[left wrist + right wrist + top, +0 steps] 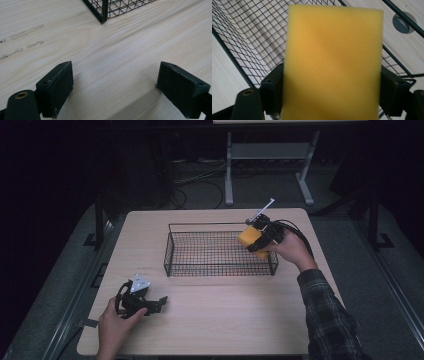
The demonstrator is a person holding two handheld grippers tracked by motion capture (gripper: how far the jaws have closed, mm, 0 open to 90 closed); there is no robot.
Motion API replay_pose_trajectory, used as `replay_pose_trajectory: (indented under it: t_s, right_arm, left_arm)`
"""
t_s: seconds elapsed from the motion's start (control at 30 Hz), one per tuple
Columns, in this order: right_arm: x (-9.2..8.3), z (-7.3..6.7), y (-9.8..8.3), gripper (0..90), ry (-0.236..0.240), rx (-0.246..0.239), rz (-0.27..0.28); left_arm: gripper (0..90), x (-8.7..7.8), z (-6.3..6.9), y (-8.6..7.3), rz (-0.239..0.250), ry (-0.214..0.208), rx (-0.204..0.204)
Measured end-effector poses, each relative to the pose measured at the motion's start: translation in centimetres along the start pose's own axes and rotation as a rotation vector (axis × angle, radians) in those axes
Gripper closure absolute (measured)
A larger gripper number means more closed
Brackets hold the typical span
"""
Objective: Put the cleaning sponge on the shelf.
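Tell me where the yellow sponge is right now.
In the high view, the yellow sponge is clamped in the right tongs, held above the right end of the black wire basket, toward the table's far right.

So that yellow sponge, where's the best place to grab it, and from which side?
Across its flat broad faces, near one end, as the right gripper does now. The sponge is a slab, so the jaws press on its two narrow sides, leaving the far end free over the wire basket.
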State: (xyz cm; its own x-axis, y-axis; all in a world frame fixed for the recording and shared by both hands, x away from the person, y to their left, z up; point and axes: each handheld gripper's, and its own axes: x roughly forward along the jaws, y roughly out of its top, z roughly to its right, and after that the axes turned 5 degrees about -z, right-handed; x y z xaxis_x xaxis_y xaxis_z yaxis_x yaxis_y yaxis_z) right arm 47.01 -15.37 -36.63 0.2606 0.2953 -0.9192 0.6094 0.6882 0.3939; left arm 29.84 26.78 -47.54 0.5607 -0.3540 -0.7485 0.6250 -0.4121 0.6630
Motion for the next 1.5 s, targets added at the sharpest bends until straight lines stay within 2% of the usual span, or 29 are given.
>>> replay_pose_trajectory:
  t_s: [0.73,1.23,1.5]
  right_arm:
    - [3.1,0.4,0.2,22.1,-0.010,-0.026,-0.055]
    - [5.0,0.3,-0.2,22.1,0.015,-0.008,-0.088]
    - [5.7,0.1,-0.4,22.0,0.022,-0.014,-0.099]
  left_arm:
    - [12.7,0.0,0.0,0.0,0.000,0.000,0.000]
    - [12.7,0.0,0.0,0.0,0.000,0.000,0.000]
    - [12.7,0.0,0.0,0.0,0.000,0.000,0.000]
